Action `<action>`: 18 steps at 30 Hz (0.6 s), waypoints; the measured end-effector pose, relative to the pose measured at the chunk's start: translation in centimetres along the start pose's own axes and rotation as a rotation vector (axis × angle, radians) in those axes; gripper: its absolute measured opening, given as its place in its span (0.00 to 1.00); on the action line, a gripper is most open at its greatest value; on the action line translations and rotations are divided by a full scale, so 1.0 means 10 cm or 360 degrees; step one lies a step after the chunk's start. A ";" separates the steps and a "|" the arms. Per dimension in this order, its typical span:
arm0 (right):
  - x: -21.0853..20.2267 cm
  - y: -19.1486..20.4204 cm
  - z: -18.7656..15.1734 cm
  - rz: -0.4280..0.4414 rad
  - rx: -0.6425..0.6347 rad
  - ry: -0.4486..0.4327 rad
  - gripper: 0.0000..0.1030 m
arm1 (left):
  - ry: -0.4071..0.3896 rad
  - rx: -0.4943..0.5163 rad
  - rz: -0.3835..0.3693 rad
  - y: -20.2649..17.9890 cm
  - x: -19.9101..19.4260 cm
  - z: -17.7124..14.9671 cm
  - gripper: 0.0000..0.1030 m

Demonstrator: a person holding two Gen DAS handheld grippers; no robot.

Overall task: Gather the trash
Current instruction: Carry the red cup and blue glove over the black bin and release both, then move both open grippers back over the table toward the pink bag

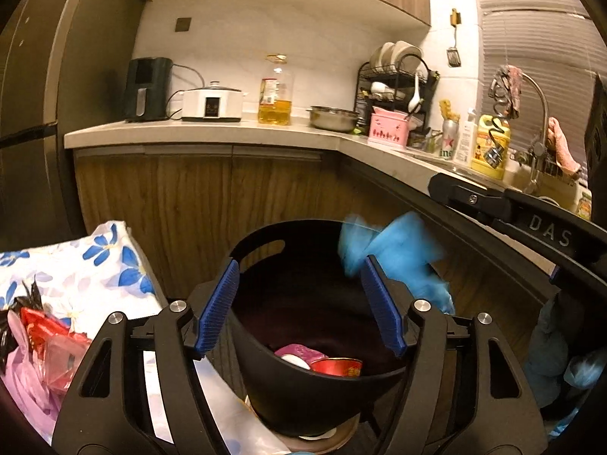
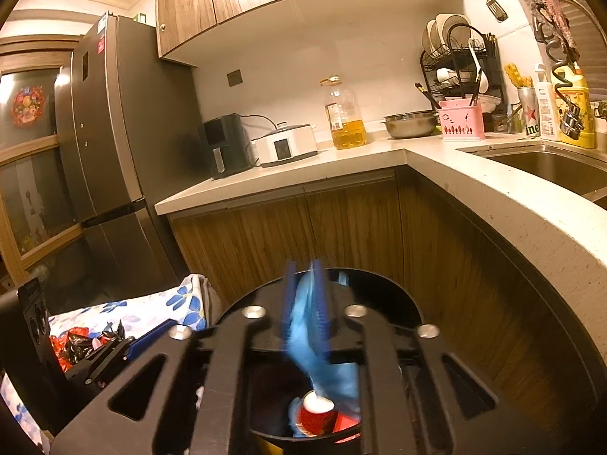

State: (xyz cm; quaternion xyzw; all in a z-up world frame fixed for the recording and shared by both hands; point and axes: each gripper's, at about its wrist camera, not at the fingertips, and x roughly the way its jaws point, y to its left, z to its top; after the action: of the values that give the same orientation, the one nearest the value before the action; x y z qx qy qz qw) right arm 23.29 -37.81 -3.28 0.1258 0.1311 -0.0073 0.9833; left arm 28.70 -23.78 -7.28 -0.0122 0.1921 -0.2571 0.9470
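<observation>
Pinched between the right gripper's blue pads, a crumpled blue disposable glove hangs over the round black plastic bin; left gripper released, empty; red can inside at 6 o'clock; floral cloth at 9 o'clock

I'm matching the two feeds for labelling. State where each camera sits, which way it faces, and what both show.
Left wrist: sits on the left gripper, facing forward and down into the black plastic trash bin; its blue-padded fingers stand apart, and the right gripper's body crosses at right.
Right wrist: sits on the right gripper, above the same bin, fingers closed on a crumpled blue glove.
Shared: bin, glove, yellow oil bottle, floral cloth, kitchen counter.
</observation>
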 end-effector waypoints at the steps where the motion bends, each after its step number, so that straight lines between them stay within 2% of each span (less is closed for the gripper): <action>1: -0.01 0.00 0.00 -0.0001 0.0006 -0.0001 0.30 | -0.0003 -0.0015 0.0015 0.03 -0.02 0.00 0.69; 4: -0.04 -0.01 -0.03 -0.0015 0.0017 0.0001 0.36 | -0.0010 -0.0047 0.0075 0.11 -0.10 -0.02 0.74; 6: -0.06 -0.02 -0.06 -0.0022 0.0029 0.0000 0.50 | -0.0010 -0.0063 0.0116 0.15 -0.16 -0.03 0.76; 11: -0.12 -0.01 -0.16 -0.0022 0.0060 0.0018 0.59 | -0.0024 -0.0103 0.0229 0.27 -0.36 -0.11 0.80; 18: -0.21 0.10 -0.30 0.0012 0.0069 0.0037 0.65 | -0.0020 -0.0166 0.0412 0.49 -0.70 -0.26 0.81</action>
State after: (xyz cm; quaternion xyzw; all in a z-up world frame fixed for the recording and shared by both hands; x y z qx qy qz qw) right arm 20.59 -36.16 -5.31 0.1477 0.1420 -0.0050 0.9788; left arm 24.51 -15.90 -7.78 -0.0382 0.1994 -0.1224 0.9715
